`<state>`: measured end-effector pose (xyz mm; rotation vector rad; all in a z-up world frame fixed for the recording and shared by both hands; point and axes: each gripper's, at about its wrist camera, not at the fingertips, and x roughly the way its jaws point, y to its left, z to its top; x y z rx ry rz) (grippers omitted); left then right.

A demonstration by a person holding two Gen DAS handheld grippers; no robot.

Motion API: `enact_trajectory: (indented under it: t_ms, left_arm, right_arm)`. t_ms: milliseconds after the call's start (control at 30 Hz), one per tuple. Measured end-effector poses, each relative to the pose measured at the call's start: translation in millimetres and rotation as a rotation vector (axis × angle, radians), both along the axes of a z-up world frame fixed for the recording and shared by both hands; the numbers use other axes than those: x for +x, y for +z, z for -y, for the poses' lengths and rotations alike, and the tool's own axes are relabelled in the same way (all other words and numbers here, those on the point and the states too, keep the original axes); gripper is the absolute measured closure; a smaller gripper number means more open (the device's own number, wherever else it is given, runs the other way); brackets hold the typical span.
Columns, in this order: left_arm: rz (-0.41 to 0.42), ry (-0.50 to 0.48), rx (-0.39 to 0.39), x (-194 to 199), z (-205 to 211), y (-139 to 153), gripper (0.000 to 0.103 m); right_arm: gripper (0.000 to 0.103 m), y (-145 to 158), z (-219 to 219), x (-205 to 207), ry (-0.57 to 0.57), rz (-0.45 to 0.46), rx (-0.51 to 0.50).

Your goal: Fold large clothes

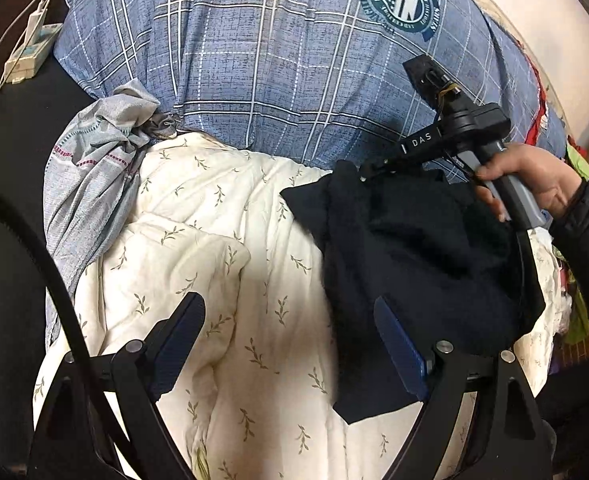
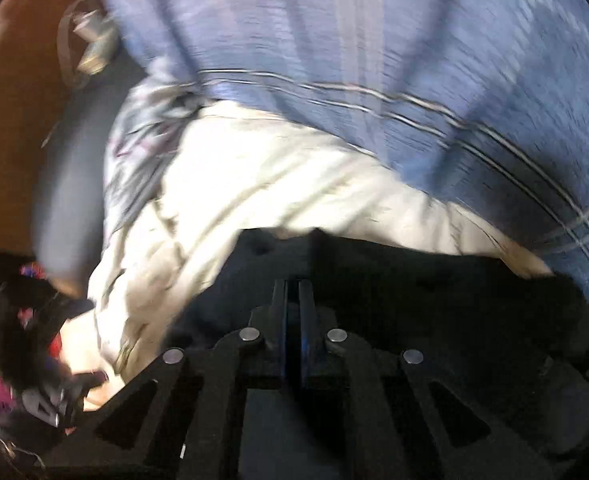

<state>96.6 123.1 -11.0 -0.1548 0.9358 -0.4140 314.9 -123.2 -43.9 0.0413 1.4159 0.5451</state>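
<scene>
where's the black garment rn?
The black garment lies on the right side of the left wrist view, on the cream quilt below the blue plaid cover; the right gripper is at its far edge.

Left tongs [image 1: 294, 344] agape, right tongs [image 2: 293, 300] closed

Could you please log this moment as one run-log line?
left gripper: open, above cream quilt | right gripper: shut at dark garment edge | fold: not started

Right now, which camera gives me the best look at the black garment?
The left wrist view: the black garment lies sharp on the cream quilt, its edges visible. The right wrist view is motion-blurred and shows only dark cloth around the shut right gripper.
</scene>
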Motion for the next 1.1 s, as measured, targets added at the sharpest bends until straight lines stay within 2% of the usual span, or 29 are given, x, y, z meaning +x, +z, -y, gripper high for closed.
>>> enact_trajectory:
  t_ms: [67,100,133,167,200,233,267,300,333,400,433,467,500,600,767,933,1033,1100]
  left_arm:
    - [0.004,0.001,0.007,-1,2,2,0.016]
    - [0.005,0.001,0.001,0,3,2,0.016]
    - [0.006,0.001,-0.005,0,3,3,0.016]
    - [0.009,0.001,-0.01,0,4,3,0.016]
    - [0.015,0.003,-0.013,-1,6,3,0.016]
    - [0.013,0.003,-0.019,-1,7,3,0.016]
    - [0.007,0.001,-0.028,-1,8,2,0.016]
    - [0.0,-0.002,-0.036,-2,9,1,0.016]
    - [-0.002,-0.006,-0.039,-3,10,0,0.016]
    - [-0.001,-0.015,-0.027,-6,10,0,0.016]
    - [-0.001,-0.018,-0.023,-7,9,0,0.016]
    - [-0.002,-0.017,-0.022,-8,7,0,0.016]
    - [-0.002,-0.01,-0.023,-8,4,1,0.016]
    - [0.004,0.005,-0.031,-6,-3,3,0.016]
    - [0.012,0.002,-0.051,-8,-3,6,0.016]
    - [0.015,-0.003,-0.061,-10,-4,4,0.016]
    - [0.011,0.005,-0.076,-10,-7,4,0.016]
    - [0.018,0.007,-0.072,-12,-8,5,0.016]
  right_arm:
    - [0.099,6,12,6,-0.046,0.039,0.019]
    - [0.1,14,22,7,-0.075,0.055,0.06]
    - [0.1,22,26,5,-0.069,0.055,0.109]
    - [0.1,24,25,2,-0.042,0.011,0.138]
    - [0.09,19,22,0,-0.019,-0.076,0.154]
    - [0.079,10,18,-3,-0.007,-0.154,0.13]
    - [0.051,-1,15,-5,-0.003,-0.203,0.089]
    - [0.043,-10,14,-7,0.002,-0.235,0.069]
    - [0.043,-21,13,-8,-0.005,-0.273,0.071]
    - [0.043,-29,15,-8,-0.025,-0.294,0.111]
    - [0.043,-34,14,-10,-0.019,-0.334,0.173]
    - [0.056,-37,11,-13,0.006,-0.374,0.224]
    - [0.08,-36,11,-21,0.023,-0.382,0.243]
    - [0.092,-35,1,-34,0.062,-0.376,0.247]
    - [0.1,-19,-4,-43,0.063,-0.315,0.231]
    - [0.101,31,-7,-40,0.068,-0.129,0.206]
    - [0.101,46,-9,-29,0.042,-0.056,0.169]
    - [0.101,46,-11,-21,0.028,-0.048,0.178]
